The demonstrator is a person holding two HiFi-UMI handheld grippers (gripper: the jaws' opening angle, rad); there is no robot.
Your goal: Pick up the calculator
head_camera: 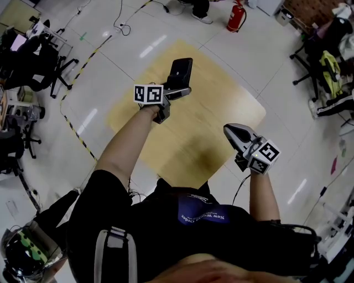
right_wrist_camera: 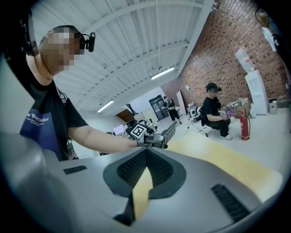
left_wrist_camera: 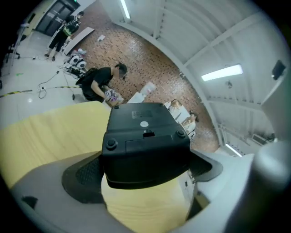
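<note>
Nearest the body, the right gripper (right_wrist_camera: 144, 170) is empty, its jaws almost touching. Farther out, the left gripper (left_wrist_camera: 145, 170) clamps the black plastic calculator (left_wrist_camera: 143, 136) by its near end. It seems light and rigid, with a smooth shell that may slip, so gripping across the side edges suits it. Its underside shows rubber feet and a battery hatch, held clear above the pale yellow wooden table (head_camera: 221, 110)

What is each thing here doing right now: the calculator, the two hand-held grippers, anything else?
Calculator: lifted off the table, clamped at one end, underside toward the left gripper's camera.
Left gripper: shut on the calculator.
Right gripper: shut, holding nothing, held above the table.
Table: yellow top, under both grippers.
Fire extinguisher: standing upright on the floor.
</note>
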